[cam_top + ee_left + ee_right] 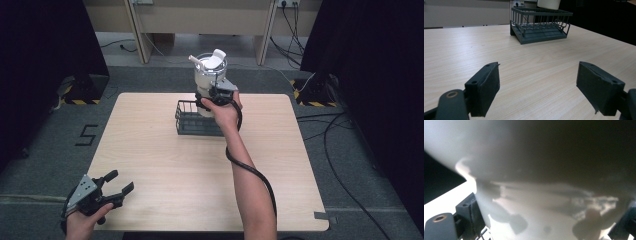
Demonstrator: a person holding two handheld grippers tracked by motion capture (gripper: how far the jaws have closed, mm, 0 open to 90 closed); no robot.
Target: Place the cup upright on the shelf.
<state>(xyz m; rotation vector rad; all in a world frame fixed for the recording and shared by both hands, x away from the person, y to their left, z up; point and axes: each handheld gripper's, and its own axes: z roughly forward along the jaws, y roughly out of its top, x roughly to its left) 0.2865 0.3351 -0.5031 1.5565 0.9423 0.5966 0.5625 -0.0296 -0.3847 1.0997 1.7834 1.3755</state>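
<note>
A white cup-like container [210, 70] with white pieces sticking out of its top hangs over the far side of a dark wire rack [192, 120]. My right gripper [216, 94] is shut on the container's lower body. In the right gripper view its white wall [544, 195] presses close between the two jaws of the right gripper [546, 220]. My left gripper [120, 181] rests low at the table's near left corner, open, with nothing between its pads [486, 87]. From there the rack [539, 25] stands ahead, with the container's base [549, 3] above it.
The rack stands at the far middle of the wooden table [165, 165]. Black curtains hang on both sides. Cables [340, 150] run over the floor at the right. A wooden frame [140, 30] stands beyond the table.
</note>
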